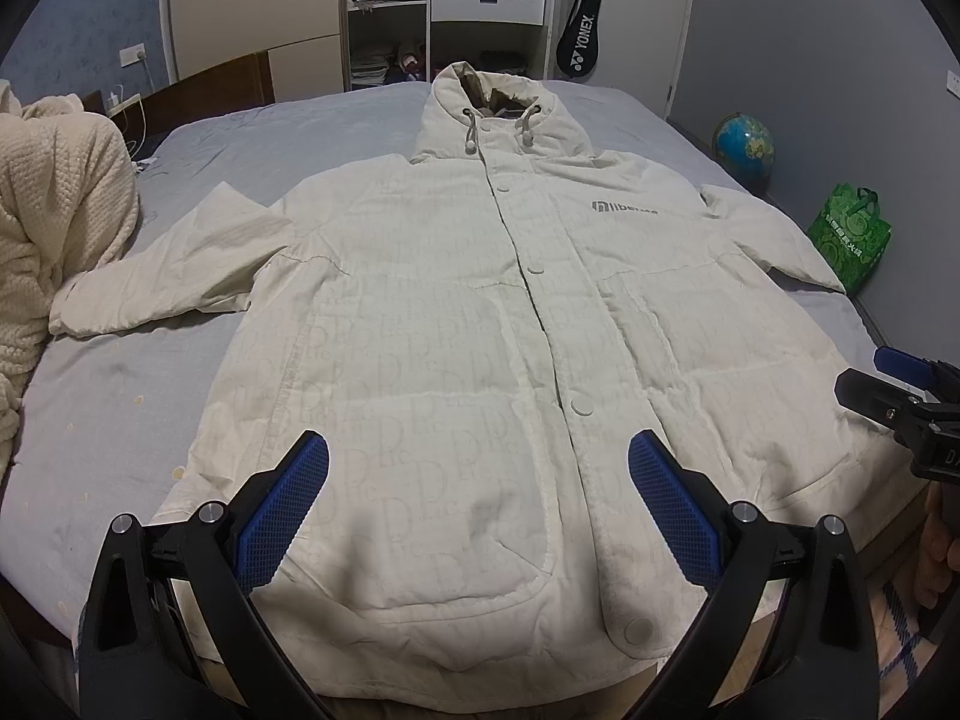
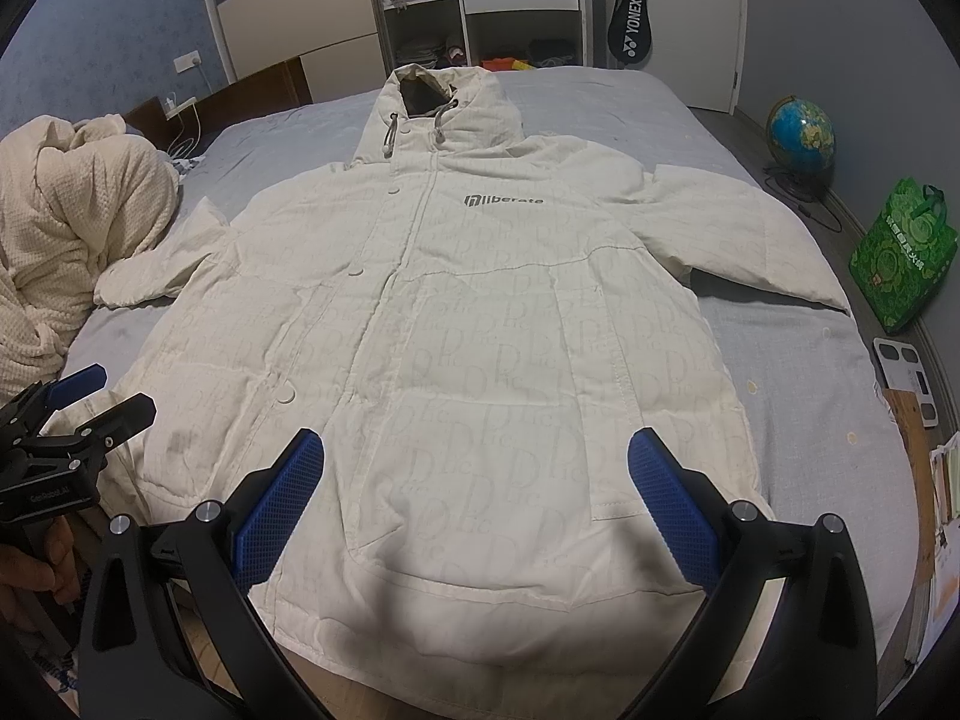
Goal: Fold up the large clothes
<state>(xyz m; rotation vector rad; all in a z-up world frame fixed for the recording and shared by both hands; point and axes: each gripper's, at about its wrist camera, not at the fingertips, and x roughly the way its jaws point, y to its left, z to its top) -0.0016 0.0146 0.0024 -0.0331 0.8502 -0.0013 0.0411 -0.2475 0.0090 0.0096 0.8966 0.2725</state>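
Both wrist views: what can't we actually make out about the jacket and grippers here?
- Jacket hem: in both views the bottom edge is cut off by the gripper bodies and frame edge.
- Jacket back: hidden, lying face up on the bed.
- Right sleeve cuff: distorted near the fisheye rim, details unclear.
- Left gripper and right gripper: open, but height above the fabric cannot be told.
- Shelf contents: too small.

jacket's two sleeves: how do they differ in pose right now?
The left-side sleeve angles down toward the cream blanket, its cuff beside it, with a raised fold near the shoulder. The right-side sleeve lies smoother, its cuff reaching the bed edge on the side of the green bag. Shared: both are spread out, unfolded, flat on the bed, and neither gripper touches them.
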